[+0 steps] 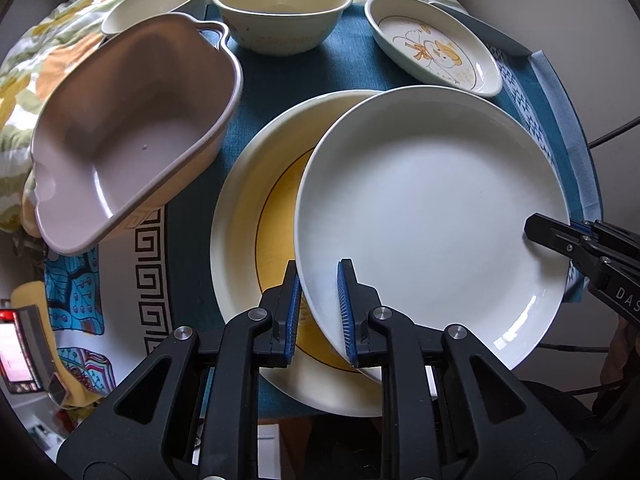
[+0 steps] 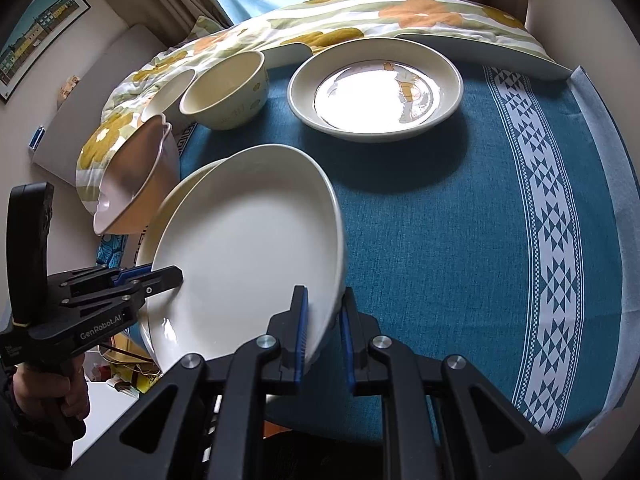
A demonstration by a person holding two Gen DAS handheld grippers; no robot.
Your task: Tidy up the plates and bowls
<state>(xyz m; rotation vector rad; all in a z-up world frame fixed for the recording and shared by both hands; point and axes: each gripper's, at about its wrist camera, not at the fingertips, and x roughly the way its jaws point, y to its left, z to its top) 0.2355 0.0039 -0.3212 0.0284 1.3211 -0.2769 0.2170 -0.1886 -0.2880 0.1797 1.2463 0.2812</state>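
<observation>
A plain white plate (image 1: 432, 216) is held tilted over a yellow-centred plate (image 1: 248, 208) on the blue cloth. My left gripper (image 1: 320, 308) is shut on the white plate's near-left rim. My right gripper (image 2: 324, 332) is shut on its opposite rim and shows at the right edge of the left wrist view (image 1: 560, 236). The white plate (image 2: 244, 248) and the left gripper (image 2: 160, 276) also show in the right wrist view. A cream bowl (image 1: 280, 8) and a plate with a cartoon picture (image 1: 436, 44) stand farther back.
A pinkish-grey handled bowl (image 1: 132, 132) leans on the floral cloth (image 1: 40, 60) at the left, with another cream bowl (image 1: 156, 0) behind it. The blue tablecloth (image 2: 460, 220) has a white patterned band on the right. A red device (image 1: 16, 348) sits at the far left.
</observation>
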